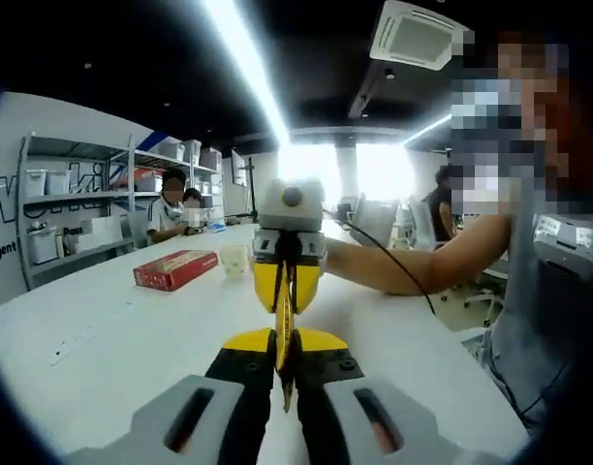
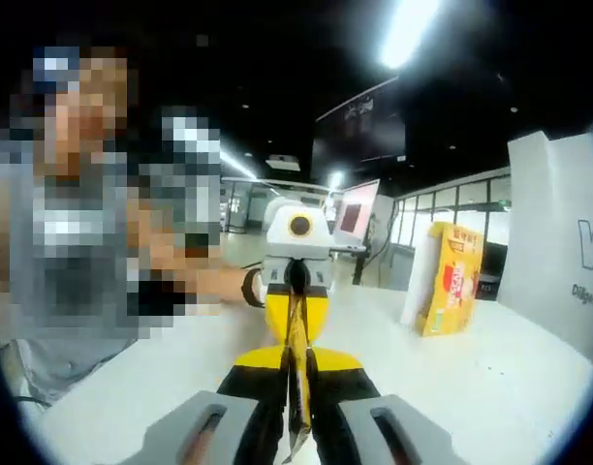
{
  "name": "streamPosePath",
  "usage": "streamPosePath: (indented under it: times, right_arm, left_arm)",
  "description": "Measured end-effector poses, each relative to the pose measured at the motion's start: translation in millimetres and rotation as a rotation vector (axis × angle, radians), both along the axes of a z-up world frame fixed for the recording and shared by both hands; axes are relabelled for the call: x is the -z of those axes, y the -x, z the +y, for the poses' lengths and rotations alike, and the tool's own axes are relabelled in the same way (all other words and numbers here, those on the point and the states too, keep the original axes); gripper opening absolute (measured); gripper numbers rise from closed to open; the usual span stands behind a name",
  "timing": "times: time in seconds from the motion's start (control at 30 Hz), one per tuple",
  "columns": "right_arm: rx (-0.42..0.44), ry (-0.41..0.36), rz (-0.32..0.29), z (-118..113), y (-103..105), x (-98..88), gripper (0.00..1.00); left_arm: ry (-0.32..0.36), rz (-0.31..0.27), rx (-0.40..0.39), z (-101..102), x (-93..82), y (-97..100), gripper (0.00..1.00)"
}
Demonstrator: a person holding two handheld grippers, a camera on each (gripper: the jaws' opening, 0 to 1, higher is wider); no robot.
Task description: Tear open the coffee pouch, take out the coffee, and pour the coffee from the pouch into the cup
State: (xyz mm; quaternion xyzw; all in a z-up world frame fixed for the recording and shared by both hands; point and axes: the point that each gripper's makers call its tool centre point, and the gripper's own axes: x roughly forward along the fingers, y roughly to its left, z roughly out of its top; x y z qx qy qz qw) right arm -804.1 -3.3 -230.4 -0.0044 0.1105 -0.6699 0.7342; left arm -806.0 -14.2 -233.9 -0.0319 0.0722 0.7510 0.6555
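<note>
I had both tools clamped on the coffee pouch [image 1: 283, 334]: my left gripper [image 1: 282, 373] nearest, my right gripper [image 1: 288, 276] opposite at 12 o'clock. Thin, light and limp, I judged; grip its edges. Cup [image 1: 234, 260] stood at 11 o'clock.

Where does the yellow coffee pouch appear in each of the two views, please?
Left gripper view: coffee pouch edge-on at lower centre, pinched between both hand-held grippers.
Right gripper view: coffee pouch edge-on at lower centre, likewise pinched.
Shared landmark: the white table beneath it.
</note>
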Motion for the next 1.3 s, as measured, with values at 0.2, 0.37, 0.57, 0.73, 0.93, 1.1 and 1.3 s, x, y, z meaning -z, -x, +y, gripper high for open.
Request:
streamPosePath:
  times: [0.2,0.37,0.57,0.73,0.93,1.1,1.3]
  right_arm:
    - [0.057,0.027,0.003,1.3,9.1,-6.6,0.08]
    - [0.067,0.138,-0.04,6.5,14.5,-24.1,0.08]
    - [0.054,0.404,-0.137,6.4,19.9,-59.3,0.08]
    - [0.068,0.529,-0.181,-2.1,24.2,-71.4,0.08]
    - [0.052,0.551,-0.189,-13.3,13.6,-73.1,0.08]
    - [0.065,0.58,-0.194,-13.1,18.8,-75.7,0.08]
    - [0.077,0.589,-0.199,-16.8,20.5,-72.9,0.08]
  left_arm:
    - [-0.059,0.109,-0.064,-0.1,-10.3,12.5,0.13]
    - [-0.182,0.134,-0.077,-2.8,-29.9,14.2,0.17]
    - [-0.376,0.05,-0.056,-14.8,-56.5,17.6,0.18]
    - [-0.513,0.095,-0.031,-22.9,-78.1,10.6,0.19]
    - [-0.617,0.071,-0.048,-30.7,-93.4,14.2,0.18]
    - [-0.647,0.098,-0.07,-35.3,-96.6,18.7,0.12]
    - [-0.654,0.092,-0.085,-36.9,-96.6,22.7,0.12]
